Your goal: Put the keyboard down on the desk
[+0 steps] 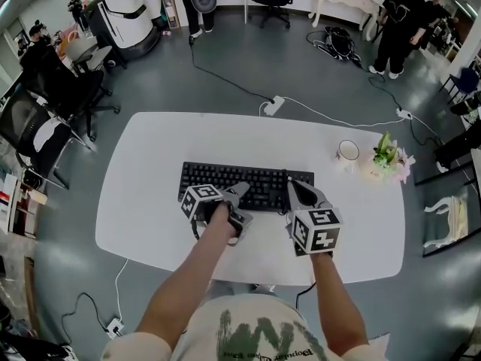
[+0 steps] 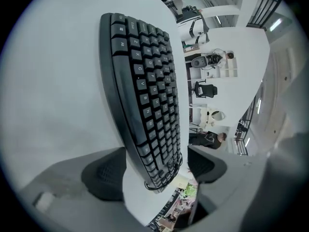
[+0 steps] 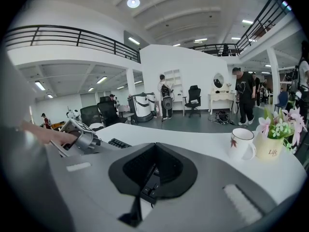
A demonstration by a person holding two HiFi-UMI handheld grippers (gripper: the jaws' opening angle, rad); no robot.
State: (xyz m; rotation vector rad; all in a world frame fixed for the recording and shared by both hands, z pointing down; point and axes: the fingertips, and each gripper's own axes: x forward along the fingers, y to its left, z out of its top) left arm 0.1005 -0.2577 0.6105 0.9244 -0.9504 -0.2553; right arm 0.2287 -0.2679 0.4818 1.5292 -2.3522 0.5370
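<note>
The black keyboard (image 1: 248,183) lies flat on the white desk (image 1: 150,171), near its middle. My left gripper (image 1: 239,201) is at the keyboard's front edge and stands open. In the left gripper view the keyboard (image 2: 145,91) runs away between the jaws of my left gripper (image 2: 157,170), with a gap showing on each side of it. My right gripper (image 1: 299,190) sits at the keyboard's right end. In the right gripper view the jaws of my right gripper (image 3: 152,178) are closed on a strip of keys; more of the keyboard (image 3: 118,143) shows to the left.
A white mug (image 1: 347,150) and a small pot of flowers (image 1: 385,160) stand on the desk at the back right. Office chairs (image 1: 52,89), floor cables (image 1: 225,81) and several standing people surround the desk.
</note>
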